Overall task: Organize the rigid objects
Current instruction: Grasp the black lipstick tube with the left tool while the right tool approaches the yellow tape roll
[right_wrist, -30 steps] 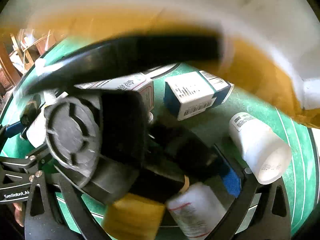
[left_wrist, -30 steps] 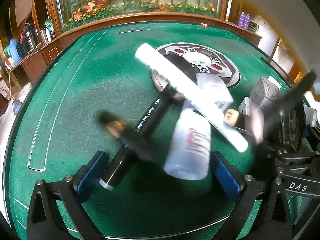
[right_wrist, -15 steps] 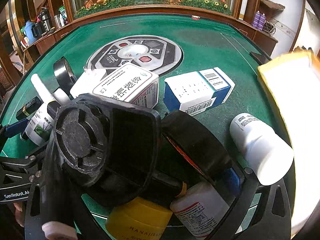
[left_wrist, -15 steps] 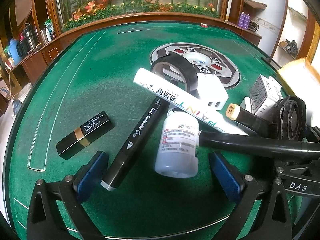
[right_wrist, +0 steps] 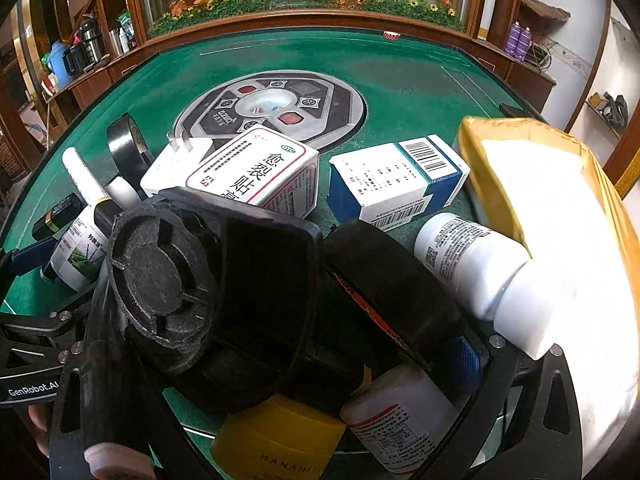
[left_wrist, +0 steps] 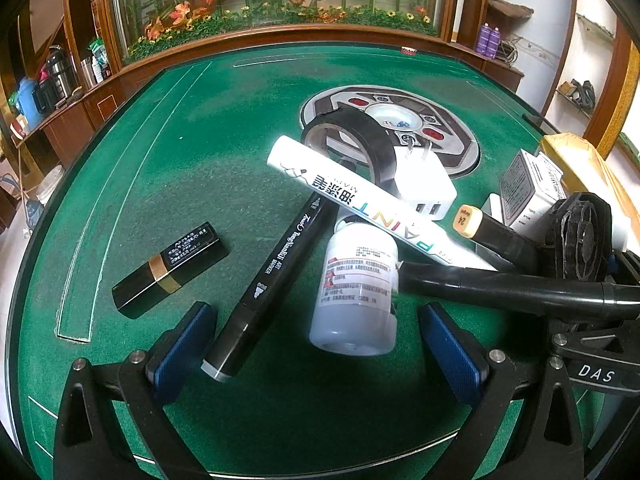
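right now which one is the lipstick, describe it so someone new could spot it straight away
Start at the green felt table and find the pile of markers and bottles near the left gripper. The lipstick lies alone on the felt left of the black marker. It is short, square, black, and the only item with a gold band.

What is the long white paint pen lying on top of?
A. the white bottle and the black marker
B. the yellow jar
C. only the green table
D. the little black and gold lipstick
A: in the left wrist view the white paint pen crosses over the top end of the black marker and the cap end of the white bottle, while the lipstick lies apart on the green table.
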Action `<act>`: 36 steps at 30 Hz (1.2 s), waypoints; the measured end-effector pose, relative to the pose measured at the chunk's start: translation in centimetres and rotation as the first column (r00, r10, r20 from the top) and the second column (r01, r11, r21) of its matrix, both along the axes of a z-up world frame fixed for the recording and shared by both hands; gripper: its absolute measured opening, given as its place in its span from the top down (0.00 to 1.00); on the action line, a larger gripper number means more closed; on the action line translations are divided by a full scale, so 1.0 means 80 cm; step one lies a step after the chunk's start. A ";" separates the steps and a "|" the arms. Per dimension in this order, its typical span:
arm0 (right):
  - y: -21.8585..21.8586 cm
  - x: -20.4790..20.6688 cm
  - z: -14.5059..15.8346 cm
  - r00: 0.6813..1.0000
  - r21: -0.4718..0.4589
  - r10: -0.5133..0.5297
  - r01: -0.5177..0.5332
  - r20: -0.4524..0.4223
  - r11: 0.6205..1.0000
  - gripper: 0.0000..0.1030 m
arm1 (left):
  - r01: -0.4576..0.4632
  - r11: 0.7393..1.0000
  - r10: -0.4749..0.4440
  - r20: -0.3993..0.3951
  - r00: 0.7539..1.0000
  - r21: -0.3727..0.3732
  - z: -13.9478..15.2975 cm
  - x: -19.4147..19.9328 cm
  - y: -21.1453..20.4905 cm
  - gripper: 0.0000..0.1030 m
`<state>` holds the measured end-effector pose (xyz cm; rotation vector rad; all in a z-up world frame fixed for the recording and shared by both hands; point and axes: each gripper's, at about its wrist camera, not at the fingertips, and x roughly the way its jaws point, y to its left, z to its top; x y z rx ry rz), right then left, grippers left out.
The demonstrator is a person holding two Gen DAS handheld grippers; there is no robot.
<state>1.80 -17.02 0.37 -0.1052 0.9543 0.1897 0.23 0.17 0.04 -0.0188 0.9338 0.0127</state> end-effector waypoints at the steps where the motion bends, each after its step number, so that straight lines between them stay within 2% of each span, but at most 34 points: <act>1: 0.000 0.000 0.000 1.000 0.000 0.000 0.000 0.000 1.000 0.00 | -0.004 1.000 0.004 0.000 1.000 0.001 0.000 -0.001 -0.001 0.00; 11: 0.004 -0.001 0.000 0.999 -0.002 -0.045 0.045 0.000 0.999 0.00 | -0.003 1.000 0.003 -0.002 1.000 0.001 0.000 -0.004 -0.003 0.00; 21: 0.006 -0.001 -0.001 1.000 -0.001 -0.029 0.029 -0.004 1.000 0.00 | 0.010 1.000 -0.010 -0.015 1.000 -0.003 0.000 -0.008 -0.004 0.00; 25: 0.003 -0.015 0.005 0.996 0.014 0.049 -0.048 -0.071 0.999 0.00 | 0.041 0.997 -0.043 -0.027 0.999 -0.061 0.004 -0.017 0.008 0.01; 29: 0.000 -0.041 0.012 0.992 0.013 0.114 -0.114 -0.057 0.993 0.00 | 0.096 0.986 -0.102 -0.039 0.994 -0.133 0.010 -0.031 0.018 0.01; 32: -0.001 -0.063 0.018 0.987 0.009 0.159 -0.159 -0.038 0.987 0.00 | 0.124 0.973 -0.128 -0.008 0.992 -0.192 0.019 -0.052 0.038 0.00; 36: -0.005 -0.098 0.036 0.969 0.042 0.248 -0.248 0.018 0.968 0.09 | 0.129 0.966 -0.124 0.039 0.992 -0.225 0.035 -0.075 0.084 0.03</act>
